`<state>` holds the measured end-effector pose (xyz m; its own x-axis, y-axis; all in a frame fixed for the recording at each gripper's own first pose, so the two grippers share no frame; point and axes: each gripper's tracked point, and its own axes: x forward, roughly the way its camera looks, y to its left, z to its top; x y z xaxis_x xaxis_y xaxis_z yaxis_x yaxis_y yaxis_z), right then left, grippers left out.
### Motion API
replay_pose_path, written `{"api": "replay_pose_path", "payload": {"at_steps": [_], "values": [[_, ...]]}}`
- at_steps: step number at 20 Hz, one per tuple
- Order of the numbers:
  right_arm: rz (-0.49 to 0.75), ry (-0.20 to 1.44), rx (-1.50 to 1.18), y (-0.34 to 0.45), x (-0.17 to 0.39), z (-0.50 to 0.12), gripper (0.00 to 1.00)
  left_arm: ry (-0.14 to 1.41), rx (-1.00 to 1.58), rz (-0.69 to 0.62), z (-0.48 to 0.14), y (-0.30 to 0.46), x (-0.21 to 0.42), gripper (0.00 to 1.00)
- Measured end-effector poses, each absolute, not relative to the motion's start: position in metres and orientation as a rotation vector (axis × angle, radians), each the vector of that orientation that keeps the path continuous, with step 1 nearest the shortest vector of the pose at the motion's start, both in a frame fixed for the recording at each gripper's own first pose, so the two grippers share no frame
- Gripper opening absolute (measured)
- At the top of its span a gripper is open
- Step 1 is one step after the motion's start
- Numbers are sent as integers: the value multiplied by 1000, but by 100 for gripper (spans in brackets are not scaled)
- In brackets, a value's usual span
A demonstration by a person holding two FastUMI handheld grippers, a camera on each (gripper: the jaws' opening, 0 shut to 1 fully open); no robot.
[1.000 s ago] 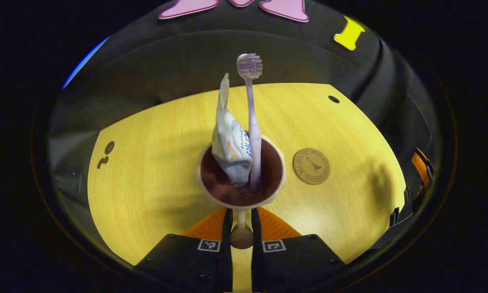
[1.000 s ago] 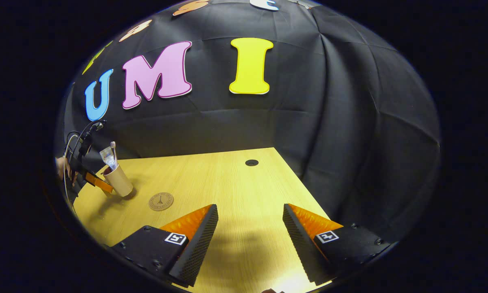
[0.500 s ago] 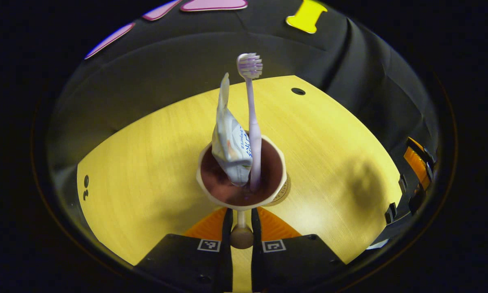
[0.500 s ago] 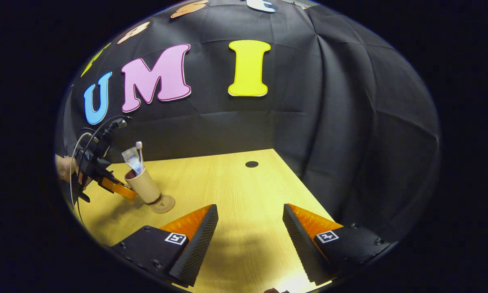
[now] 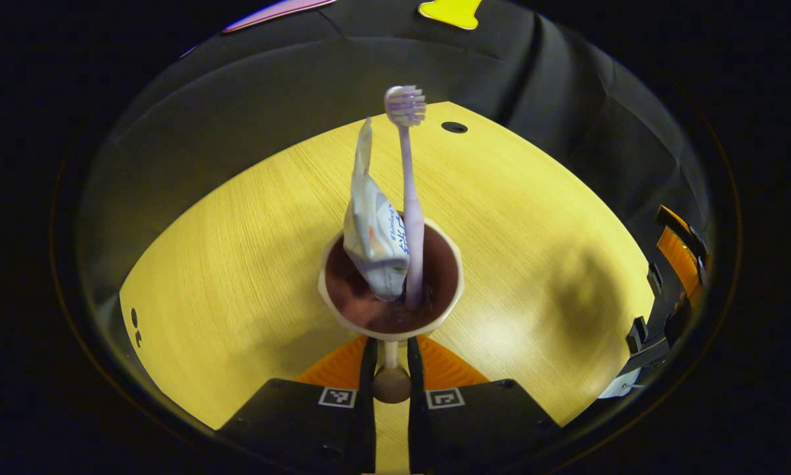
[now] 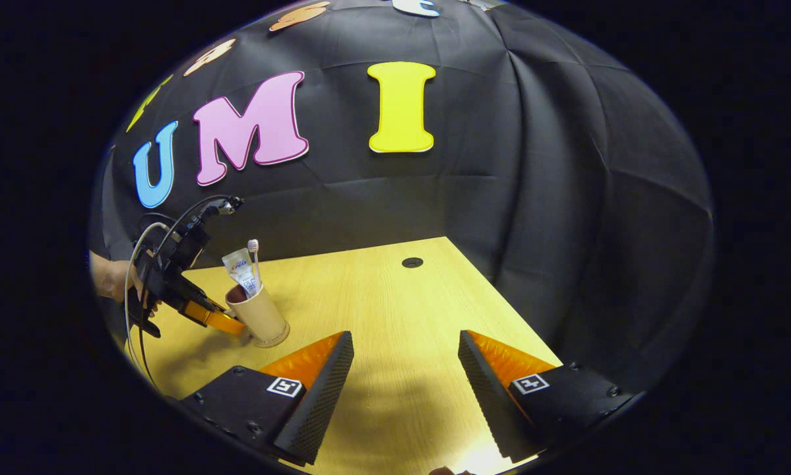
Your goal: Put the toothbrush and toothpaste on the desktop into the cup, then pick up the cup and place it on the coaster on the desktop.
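Cup: one, tan outside and dark inside [image 5: 391, 290]; in the right gripper view it stands [image 6: 262, 320] near the desk's left part, on a thin round base that may be the coaster, though I cannot tell.
Toothbrush: one, lilac [image 5: 408, 198], upright in the cup, bristles at the top.
Toothpaste: one crumpled white tube [image 5: 372, 231], in the cup, leaning against the toothbrush.
Desk: one yellow wood top [image 5: 237, 251]; one round hole near its far edge [image 5: 454, 126], small dark marks near its left edge [image 5: 134, 324].
Edges and room: bare wood lies all around the cup; the desk's far and right edges meet the black cloth wall [image 6: 501, 165].
My left claw: [image 5: 390, 359] nearly closed, both fingers pressing the cup's thin handle post, its knob [image 5: 390, 384] between them; a hand [image 6: 115, 280] holds this claw in the right gripper view.
My right claw: [image 6: 405, 369] spread wide, holding nothing, over bare desk well apart from the cup.
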<state>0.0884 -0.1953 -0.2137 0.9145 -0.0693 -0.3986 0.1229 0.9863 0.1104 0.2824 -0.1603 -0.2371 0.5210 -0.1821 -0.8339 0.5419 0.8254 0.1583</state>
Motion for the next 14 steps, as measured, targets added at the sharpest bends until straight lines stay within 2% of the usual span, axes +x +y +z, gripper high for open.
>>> {"api": "replay_pose_path", "payload": {"at_steps": [1, 4, 7, 9, 14], "values": [[-95, 406, 135, -192, 89, -214, 98, 929, 434, -444, -236, -159, 282, 25], [-82, 408, 133, -187, 92, -214, 98, 900, 443, -421, -226, -154, 284, 36], [-85, 393, 120, -184, 94, -205, 98, 877, 418, -381, -214, -140, 278, 66], [-83, 374, 128, -179, 96, -193, 98, 831, 407, -344, -199, -125, 268, 99], [-96, 314, 133, -165, 89, -151, 98, 582, 418, -266, -131, -91, 221, 99]]}}
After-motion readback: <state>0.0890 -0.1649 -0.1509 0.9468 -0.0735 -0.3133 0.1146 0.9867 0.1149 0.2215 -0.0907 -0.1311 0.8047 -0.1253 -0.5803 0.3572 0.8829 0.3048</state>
